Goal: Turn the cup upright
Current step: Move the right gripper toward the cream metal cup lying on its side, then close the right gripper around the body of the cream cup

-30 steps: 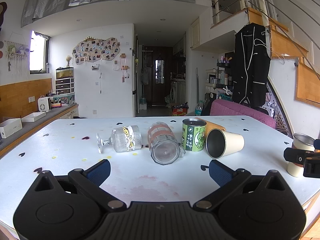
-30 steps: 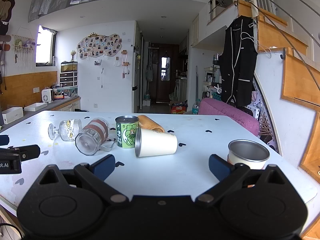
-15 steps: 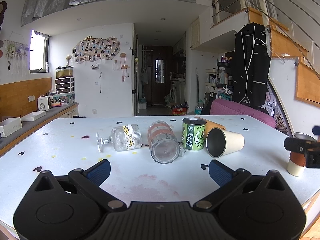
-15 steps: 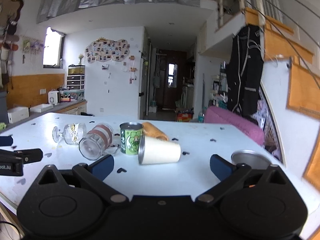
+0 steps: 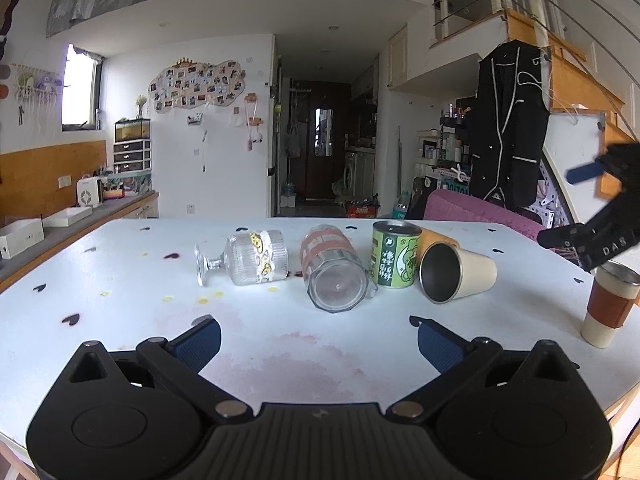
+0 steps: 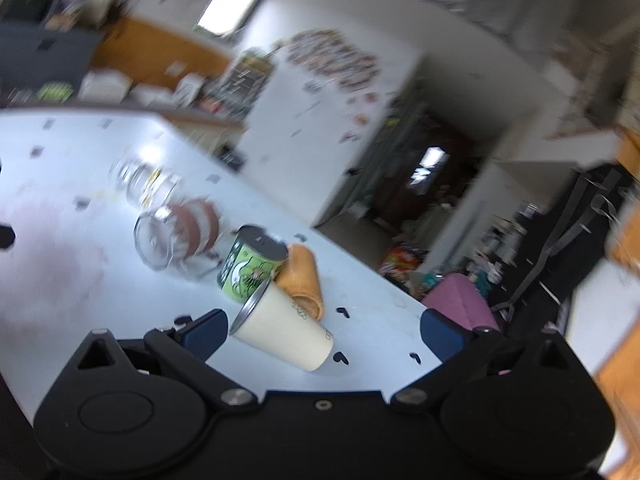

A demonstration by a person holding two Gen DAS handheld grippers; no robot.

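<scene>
Fingers (image 6: 202,334) of right gripper (image 6: 322,334) spread wide, holding nothing; cream cup (image 6: 282,330) lies on its side between them, closer to the left one (view blurred, tilted). Left gripper (image 5: 318,340) likewise spread and empty, low over the surface (image 5: 120,280), cup (image 5: 458,274) ahead-right of its fingers.
</scene>
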